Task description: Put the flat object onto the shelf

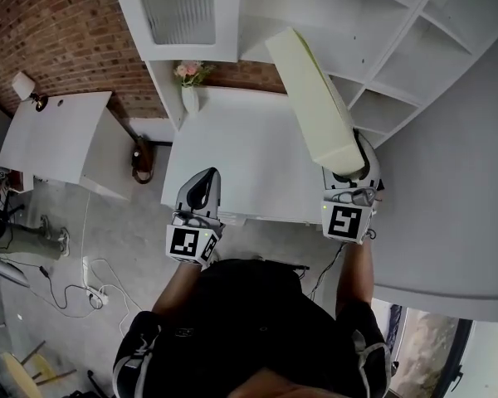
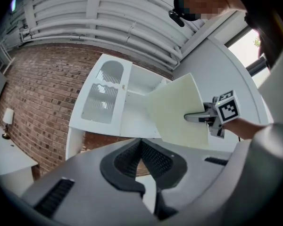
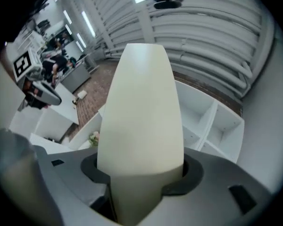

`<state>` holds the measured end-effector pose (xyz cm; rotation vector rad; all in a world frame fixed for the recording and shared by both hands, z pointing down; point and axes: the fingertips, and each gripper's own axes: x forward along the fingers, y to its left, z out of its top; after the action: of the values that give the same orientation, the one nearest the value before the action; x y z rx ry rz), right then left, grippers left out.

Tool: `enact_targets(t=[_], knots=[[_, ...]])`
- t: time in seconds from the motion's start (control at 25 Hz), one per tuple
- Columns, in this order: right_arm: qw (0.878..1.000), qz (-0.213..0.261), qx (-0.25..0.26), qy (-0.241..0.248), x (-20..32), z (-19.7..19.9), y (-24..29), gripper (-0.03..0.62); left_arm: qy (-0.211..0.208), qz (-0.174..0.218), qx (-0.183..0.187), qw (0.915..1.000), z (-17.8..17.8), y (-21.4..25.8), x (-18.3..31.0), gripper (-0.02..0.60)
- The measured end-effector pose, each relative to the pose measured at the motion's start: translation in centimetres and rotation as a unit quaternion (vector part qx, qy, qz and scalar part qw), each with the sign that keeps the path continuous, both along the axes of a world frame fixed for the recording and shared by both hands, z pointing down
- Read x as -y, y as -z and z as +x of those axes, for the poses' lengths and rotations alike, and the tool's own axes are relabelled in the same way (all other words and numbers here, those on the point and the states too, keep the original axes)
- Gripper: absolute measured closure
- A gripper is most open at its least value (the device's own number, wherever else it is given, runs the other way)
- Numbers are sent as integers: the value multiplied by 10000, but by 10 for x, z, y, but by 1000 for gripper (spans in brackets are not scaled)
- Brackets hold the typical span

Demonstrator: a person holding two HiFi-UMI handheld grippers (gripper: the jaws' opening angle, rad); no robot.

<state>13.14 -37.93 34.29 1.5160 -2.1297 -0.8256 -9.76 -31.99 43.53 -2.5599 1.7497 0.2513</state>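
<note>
The cream slab [image 1: 314,98] is up in the air, clamped at its near short end by the right gripper [image 1: 349,175]. Its far end reaches toward the open compartments of the white shelf unit [image 1: 415,48], and from here it does not look to be touching any of them. It reads to me as a thick, flat panel with softly rounded edges and a matte face, probably foam or light board. I would expect it to be light and fairly stiff, not slippery, but easy to dent at the corners. Holding it by one end leaves a long piece sticking out past the jaws, so it will likely sway and want to twist. A grip nearer the middle of an edge would be steadier, though the end grip leaves the far end free to slide into a compartment. The right gripper's jaws stand part-way apart and press on the slab's two broad faces, which fill the gap between them. The right arm is stretched forward and up, tilting the slab away from the person. The left gripper [image 1: 201,191] hangs lower over the front of the white desk [image 1: 241,156], well apart from the slab, its pads pressed together on nothing.
</note>
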Motion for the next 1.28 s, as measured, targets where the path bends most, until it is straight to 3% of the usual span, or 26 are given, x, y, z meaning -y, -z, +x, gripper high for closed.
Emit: enact_targets(t=[0.08, 0.2, 0.4, 0.52, 0.88, 1.04, 1.28], knots=[[9971, 455, -599, -83, 23, -10, 11, 315, -31, 0, 16, 10000, -5, 0, 5, 572], [9862, 713, -1431, -422, 56, -20, 16, 315, -47, -86, -44, 9999, -13, -3, 10, 572], [9588, 814, -2620, -739, 117, -39, 3, 315, -86, -194, -111, 9997, -21, -10, 18, 572], [9457, 713, -3072, -795, 156, -45, -11, 315, -79, -225, -168, 9996, -23, -13, 23, 572], [9063, 474, -4116, -832, 242, -69, -58, 301, 61, -330, -154, 9993, -45, -18, 36, 572], [9078, 440, -4109, -715, 265, -85, -69, 295, 110, -310, -117, 9994, -51, -17, 44, 572], [9108, -310, -4086, -499, 295, -91, -95, 239, 177, -518, -128, 9984, -56, -23, 54, 572]])
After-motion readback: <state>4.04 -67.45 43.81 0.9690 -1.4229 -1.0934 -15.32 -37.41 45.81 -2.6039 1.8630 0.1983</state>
